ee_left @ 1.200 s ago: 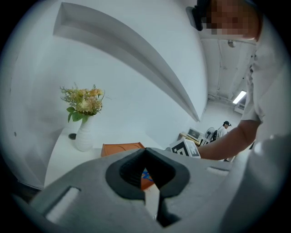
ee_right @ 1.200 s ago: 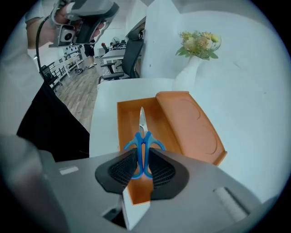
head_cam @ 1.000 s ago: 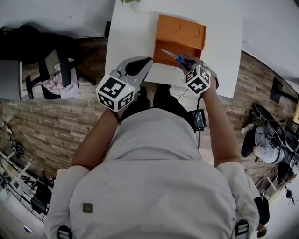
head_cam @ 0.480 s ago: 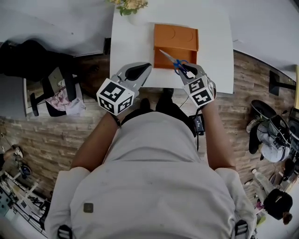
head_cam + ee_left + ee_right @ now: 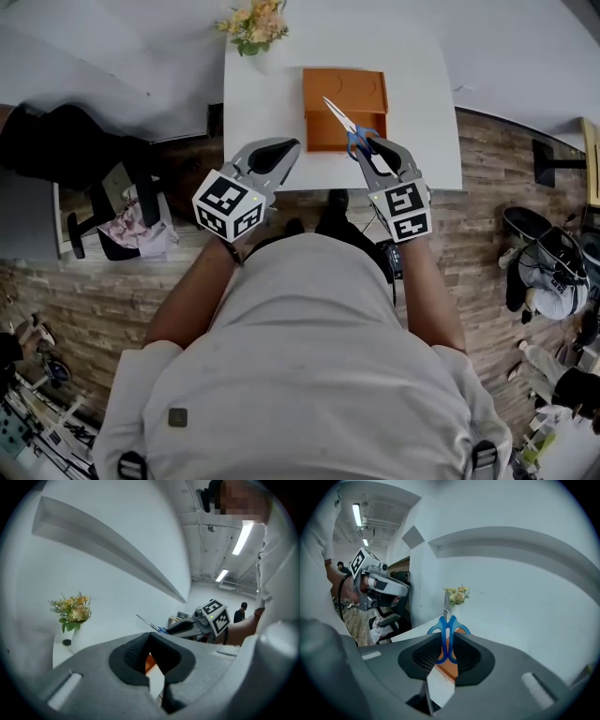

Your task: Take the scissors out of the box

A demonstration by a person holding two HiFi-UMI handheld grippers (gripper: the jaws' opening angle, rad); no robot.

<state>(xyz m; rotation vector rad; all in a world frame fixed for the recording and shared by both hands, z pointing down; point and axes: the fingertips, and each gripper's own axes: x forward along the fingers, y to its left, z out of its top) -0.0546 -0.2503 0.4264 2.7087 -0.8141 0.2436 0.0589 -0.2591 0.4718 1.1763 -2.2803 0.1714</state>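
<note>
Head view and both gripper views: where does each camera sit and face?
Head view: on the head, facing down at the table; left gripper, right gripper, arms show.
Left gripper view: along its jaws, toward flowers; right gripper shows.
Right gripper view: along its jaws, at the scissors; left gripper shows.
Shared: flowers.

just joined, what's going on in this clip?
A person stands at a white table with a handheld gripper in each hand. The right gripper is shut on the blue handles of the scissors and holds them up over the orange box, blades pointing away from the person. They look clear of the box. The left gripper hangs beside it, jaws together on nothing.
</note>
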